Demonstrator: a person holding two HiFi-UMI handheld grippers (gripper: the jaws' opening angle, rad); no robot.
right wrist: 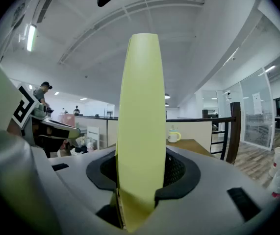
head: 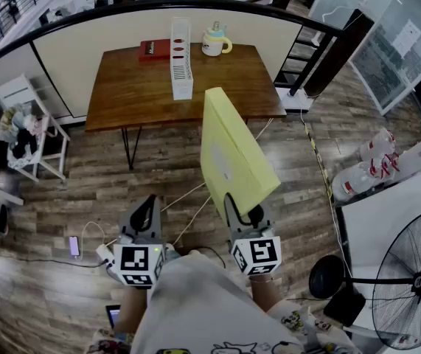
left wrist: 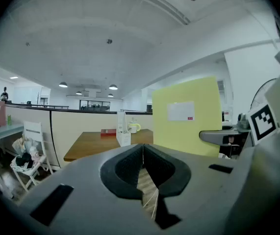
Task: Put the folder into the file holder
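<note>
Well back from the wooden table (head: 136,94), the yellow folder (head: 232,150) stands upright on edge, clamped at its lower end in the right gripper (head: 244,211). The left gripper (left wrist: 142,163) has its jaws pressed together on nothing. On the table, the white file holder (head: 182,57) stands upright between a red book (head: 155,49) and a mug (head: 214,43). What is inside the file holder cannot be made out.

Head view looks steeply down; both gripper views face the table (head: 136,87).
</note>
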